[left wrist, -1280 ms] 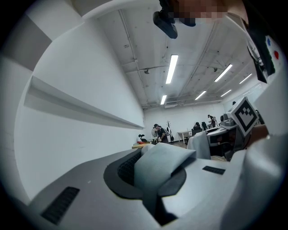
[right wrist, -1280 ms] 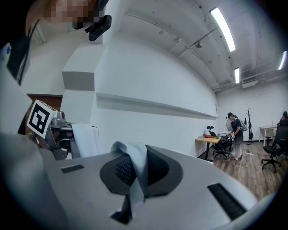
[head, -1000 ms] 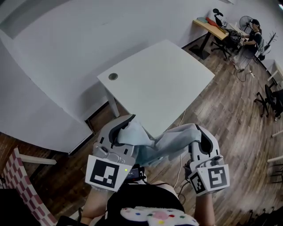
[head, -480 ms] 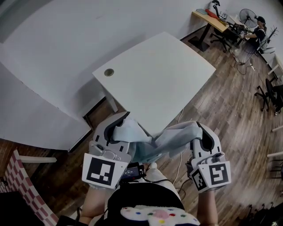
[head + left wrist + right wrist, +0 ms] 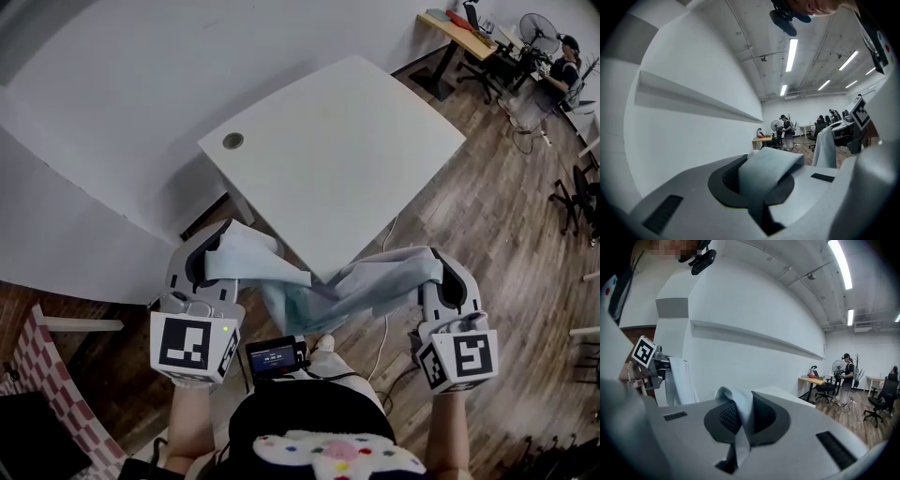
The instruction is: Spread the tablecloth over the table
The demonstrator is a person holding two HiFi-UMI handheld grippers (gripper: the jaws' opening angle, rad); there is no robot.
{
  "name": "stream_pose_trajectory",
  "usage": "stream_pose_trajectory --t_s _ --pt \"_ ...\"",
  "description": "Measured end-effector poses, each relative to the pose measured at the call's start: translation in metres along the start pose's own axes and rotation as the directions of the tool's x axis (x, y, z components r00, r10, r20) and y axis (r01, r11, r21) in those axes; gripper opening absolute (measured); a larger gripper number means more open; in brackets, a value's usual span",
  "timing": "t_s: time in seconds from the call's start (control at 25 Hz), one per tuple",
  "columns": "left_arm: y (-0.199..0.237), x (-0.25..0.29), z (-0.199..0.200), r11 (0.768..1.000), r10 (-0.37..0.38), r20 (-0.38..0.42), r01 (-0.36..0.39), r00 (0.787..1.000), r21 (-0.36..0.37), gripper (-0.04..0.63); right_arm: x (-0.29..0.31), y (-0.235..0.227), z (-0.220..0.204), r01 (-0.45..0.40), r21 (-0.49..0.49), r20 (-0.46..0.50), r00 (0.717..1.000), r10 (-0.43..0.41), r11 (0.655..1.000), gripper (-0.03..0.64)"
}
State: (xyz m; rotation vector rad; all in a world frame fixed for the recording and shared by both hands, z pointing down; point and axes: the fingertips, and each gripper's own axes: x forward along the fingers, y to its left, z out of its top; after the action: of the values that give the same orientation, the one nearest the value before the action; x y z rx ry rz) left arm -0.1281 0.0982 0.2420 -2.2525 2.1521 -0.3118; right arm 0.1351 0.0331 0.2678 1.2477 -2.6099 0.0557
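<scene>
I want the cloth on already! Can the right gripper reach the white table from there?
Probably yes. The right gripper, shut on the tablecloth, hangs just short of the near corner of the table, with only open floor between them.

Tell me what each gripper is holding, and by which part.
Both hold the pale tablecloth. The left gripper is shut on one bunched end of it, the right gripper on the opposite end; the middle sags between them.
</scene>
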Motion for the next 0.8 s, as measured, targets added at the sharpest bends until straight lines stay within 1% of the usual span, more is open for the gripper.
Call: stream_pose_trajectory --t_s 0.16,0.32,0.52,0.64,0.8 --pt "0.018 -0.009 -0.003 0.997 0.072 -0.016 -0.072 0.997 0.012 0.008 -0.006 -0.018 -0.002 0.037 -0.029 -0.011 0.999 -0.037 0.999 0.029" --pt "0.039 -0.016 0.000 0.988 0.155 -0.008 -0.155 0.988 0.009 0.008 -0.012 -0.045 0.000 0.085 -0.018 -0.004 0.996 -0.085 0.996 0.029" --pt "0.068 -0.020 -0.001 0.970 0.239 -0.010 -0.239 0.971 0.043 0.008 -0.015 -0.069 0.000 0.088 -0.032 0.016 0.996 -0.088 0.996 0.029" --pt "0.087 -0.020 0.004 0.957 0.284 -0.003 -0.283 0.959 0.059 0.008 -0.015 -0.084 0.001 0.106 -0.029 0.014 0.994 -0.106 0.994 0.029" --pt "0.109 -0.017 0.005 0.936 0.350 -0.003 -0.349 0.937 0.044 0.008 -0.018 -0.109 -0.002 0.119 -0.038 0.012 0.993 -0.119 0.992 0.029"
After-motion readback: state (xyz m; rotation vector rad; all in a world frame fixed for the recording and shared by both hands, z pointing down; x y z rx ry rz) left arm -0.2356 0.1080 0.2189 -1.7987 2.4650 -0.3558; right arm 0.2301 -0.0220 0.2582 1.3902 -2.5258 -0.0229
